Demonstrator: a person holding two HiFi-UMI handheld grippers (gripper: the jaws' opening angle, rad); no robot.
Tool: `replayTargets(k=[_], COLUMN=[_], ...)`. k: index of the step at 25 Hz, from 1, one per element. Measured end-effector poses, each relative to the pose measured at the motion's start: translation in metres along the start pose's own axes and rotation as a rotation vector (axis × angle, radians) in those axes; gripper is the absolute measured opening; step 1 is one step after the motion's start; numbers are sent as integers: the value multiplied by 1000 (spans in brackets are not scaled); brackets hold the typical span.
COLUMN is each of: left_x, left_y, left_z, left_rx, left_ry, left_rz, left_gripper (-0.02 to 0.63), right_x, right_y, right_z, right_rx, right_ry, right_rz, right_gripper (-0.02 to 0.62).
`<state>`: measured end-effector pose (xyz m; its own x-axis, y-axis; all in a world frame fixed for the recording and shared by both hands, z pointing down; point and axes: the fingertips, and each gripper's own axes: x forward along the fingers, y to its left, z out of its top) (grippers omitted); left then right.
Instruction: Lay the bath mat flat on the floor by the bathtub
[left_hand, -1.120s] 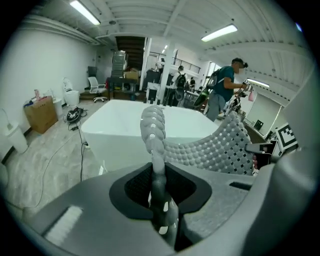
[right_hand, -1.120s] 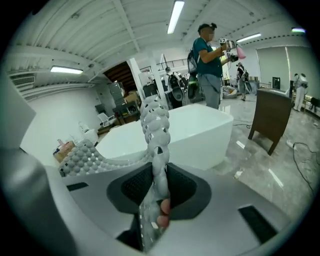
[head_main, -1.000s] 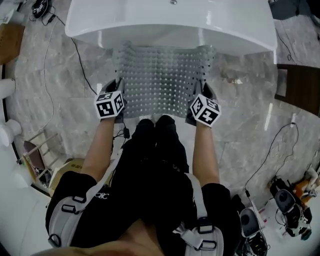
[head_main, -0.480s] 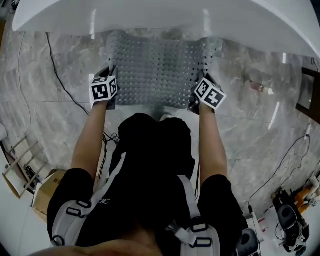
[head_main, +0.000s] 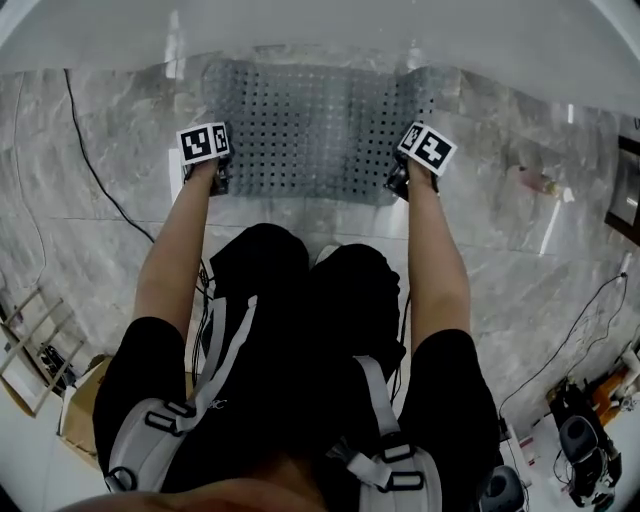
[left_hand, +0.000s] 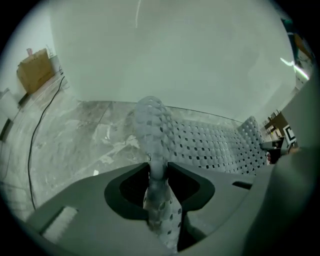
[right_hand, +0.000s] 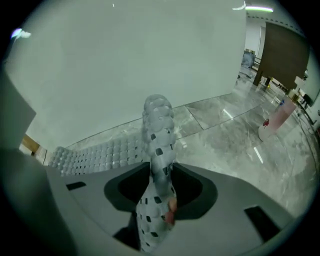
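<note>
- In the head view the marker cubes cover the jaws of both the left gripper and the right gripper, so the grip cannot be read from above.
- The bathtub is cut off by the top of the frame; only its white side wall shows, as a band across the upper edge.
- The far long edge of the bath mat runs along the foot of the tub. Glare there makes it hard to tell where the mat ends.
- The left gripper view shows its jaws clamped on a pinched fold of the mat, which stands up out of them.
- The right gripper view shows the same: its jaws are closed on an upright fold of the mat.
- The grey, perforated mat lies in the upper middle of the head view, on the marble floor just in front of the tub.
- Its long axis runs left to right across the frame, parallel to the tub wall, with the near long edge toward the person's knees.
- Each gripper holds one near corner. The upper right corner curls up against the tub.
</note>
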<state>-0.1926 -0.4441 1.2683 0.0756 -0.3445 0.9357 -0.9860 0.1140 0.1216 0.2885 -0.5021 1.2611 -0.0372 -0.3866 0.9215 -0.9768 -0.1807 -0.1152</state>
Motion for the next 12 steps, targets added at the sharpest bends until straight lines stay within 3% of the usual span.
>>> replayTargets(k=[4,7,10,11,12], left_x=[15,11,-6,-16,-28], left_y=[9,25,32,32,31], left_z=[-11,-10,6,12,18], left_rx=[-60,4,88,105,115], left_ry=[60,33,-59,-87,-114], left_rz=[-20,26,87,101,112], left_gripper=[142,175,224,224,222], right_x=[18,14,-5,-17,-30], right_y=[-23,-30,-29,-22,-12], right_z=[-6,-5,8,14,18], right_rx=[-25,-56,-82,-115,-165], right_ry=[90,67,-34,-84,-136], right_rz=[-31,-68,-64,-40,-14], right_gripper=[154,217,225,213,108])
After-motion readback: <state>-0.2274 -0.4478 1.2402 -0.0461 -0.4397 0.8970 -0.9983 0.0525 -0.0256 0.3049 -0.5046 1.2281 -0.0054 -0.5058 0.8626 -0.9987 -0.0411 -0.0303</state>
